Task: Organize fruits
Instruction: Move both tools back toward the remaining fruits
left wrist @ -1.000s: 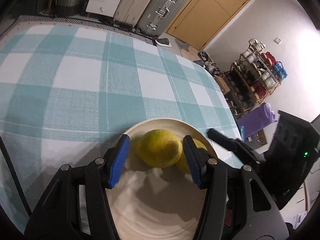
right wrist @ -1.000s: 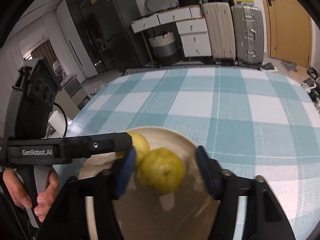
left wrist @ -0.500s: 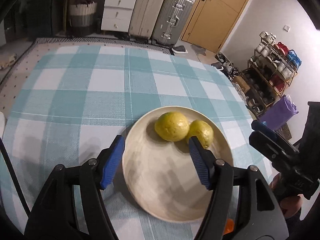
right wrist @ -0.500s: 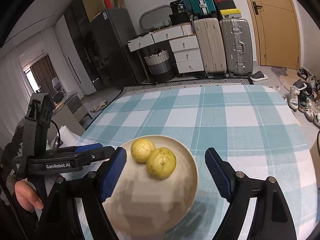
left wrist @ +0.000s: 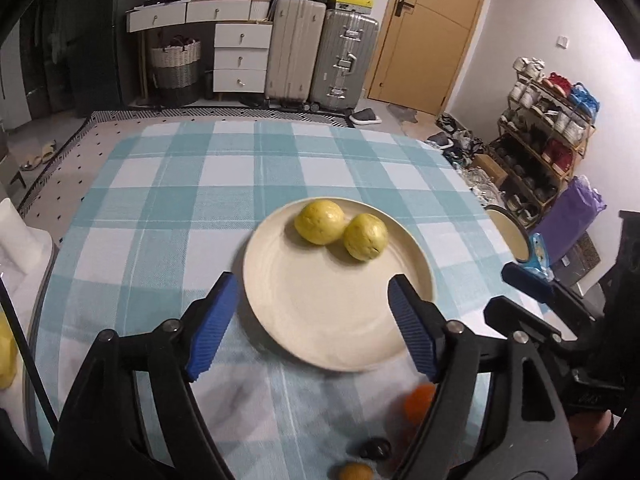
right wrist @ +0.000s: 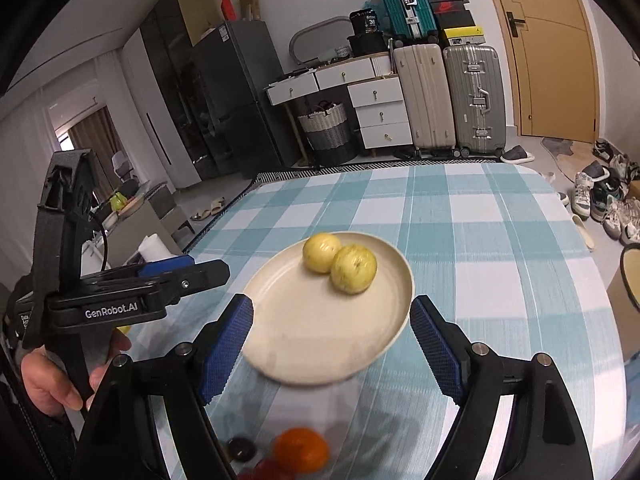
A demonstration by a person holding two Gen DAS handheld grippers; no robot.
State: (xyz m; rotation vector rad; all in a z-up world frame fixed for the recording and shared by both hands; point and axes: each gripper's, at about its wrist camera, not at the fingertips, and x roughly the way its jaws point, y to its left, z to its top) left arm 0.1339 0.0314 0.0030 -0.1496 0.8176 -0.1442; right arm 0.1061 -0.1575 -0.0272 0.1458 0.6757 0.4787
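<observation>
Both grippers — left, right — gape over plate's near rim.

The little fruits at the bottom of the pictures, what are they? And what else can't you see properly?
- Orange fruit, right wrist view: blurred by motion, so its kind is unclear.
- Small dark round thing, right wrist view: blurred, cannot be identified.
- Red thing, right wrist view: cut off by the bottom edge.
- Yellow object, left wrist view: cut off by the left edge.
- Second plate, left wrist view: partly hidden behind the right gripper.
</observation>
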